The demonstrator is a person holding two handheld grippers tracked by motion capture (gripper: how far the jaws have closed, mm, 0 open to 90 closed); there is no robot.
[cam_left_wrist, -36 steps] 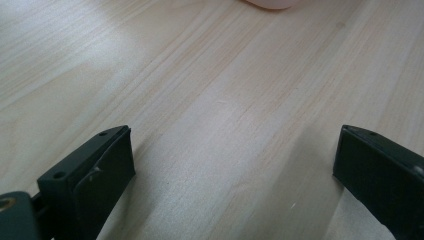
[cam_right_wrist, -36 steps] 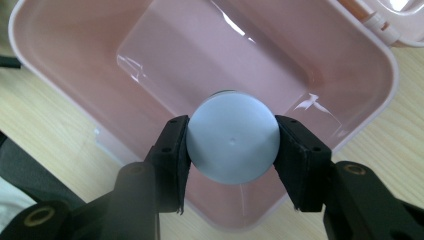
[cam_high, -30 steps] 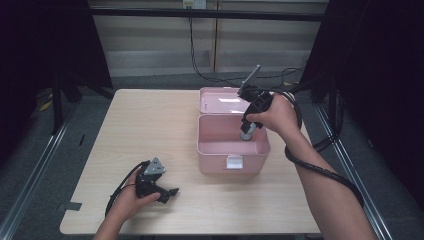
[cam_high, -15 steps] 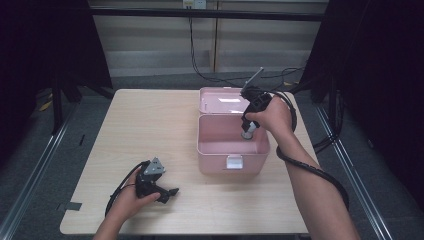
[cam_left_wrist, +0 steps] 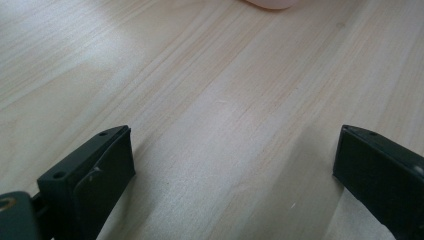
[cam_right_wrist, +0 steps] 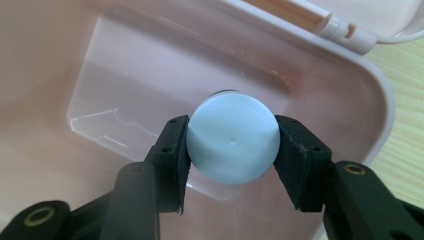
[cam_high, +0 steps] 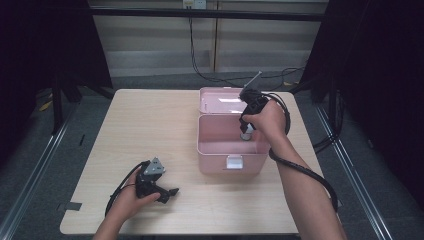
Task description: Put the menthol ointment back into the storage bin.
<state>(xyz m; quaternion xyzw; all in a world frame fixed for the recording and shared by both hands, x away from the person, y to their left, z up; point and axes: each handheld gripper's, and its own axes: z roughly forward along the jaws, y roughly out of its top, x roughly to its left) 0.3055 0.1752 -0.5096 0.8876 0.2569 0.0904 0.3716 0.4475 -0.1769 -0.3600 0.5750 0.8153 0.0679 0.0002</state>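
In the high view, a pale wooden table (cam_high: 150,125) carries an open pink plastic box with a hinged lid laid back (cam_high: 227,145), and the right hand (cam_high: 267,122) holds the right gripper (cam_high: 246,131) pointed steeply down into the box, wrist bent over the rim near its far right corner; a small white-capped object (cam_high: 246,135) sits at its tips inside the cavity. The left hand (cam_high: 132,197) rests low on the table near the front left, well apart from the box, with the left gripper (cam_high: 167,192) lying almost flat and aimed toward the right. In the left gripper view, the two black jaws stand wide apart over bare wood with nothing between them, and a pink edge (cam_left_wrist: 270,4) of the box shows at the top. In the right gripper view, the jaws are pressed against both sides of a round pale-blue cap (cam_right_wrist: 232,145), seen end on above the box floor, so the thing is gripped inside the box. This looks like either placing it in or lifting it out; I cannot tell which. A release calls for lowering to the floor first; a lift calls for a straight rise clear of the wall.
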